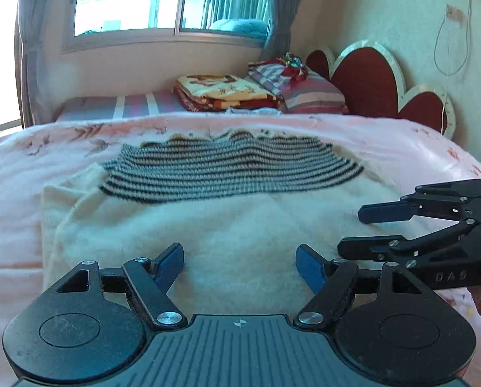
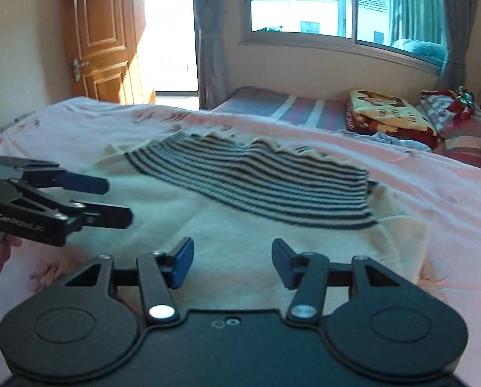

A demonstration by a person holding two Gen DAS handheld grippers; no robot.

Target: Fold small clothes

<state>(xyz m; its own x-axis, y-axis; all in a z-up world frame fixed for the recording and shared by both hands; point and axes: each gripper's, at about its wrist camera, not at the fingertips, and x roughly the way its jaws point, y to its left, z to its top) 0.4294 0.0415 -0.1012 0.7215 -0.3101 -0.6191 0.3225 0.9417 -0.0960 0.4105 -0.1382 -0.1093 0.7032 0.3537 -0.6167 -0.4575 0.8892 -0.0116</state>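
Observation:
A small cream fleece garment [image 1: 227, 225] with a black-and-white striped knit part [image 1: 227, 167] lies spread flat on the pink bedspread [image 1: 21, 167]. My left gripper [image 1: 240, 261] is open and empty, hovering over the garment's near cream edge. My right gripper [image 1: 353, 229] shows at the right, open, over the garment's right side. In the right wrist view the right gripper [image 2: 232, 264] is open and empty above the cream part [image 2: 234, 235]. The striped part [image 2: 256, 177] lies beyond. The left gripper [image 2: 118, 200] is at the left, open.
Folded blankets [image 1: 227, 92] and striped pillows [image 1: 308, 90] lie at the far side of the bed by a red heart-shaped headboard [image 1: 369, 80]. A window [image 1: 163, 0] with curtains is behind. A wooden door [image 2: 102, 35] stands at the left.

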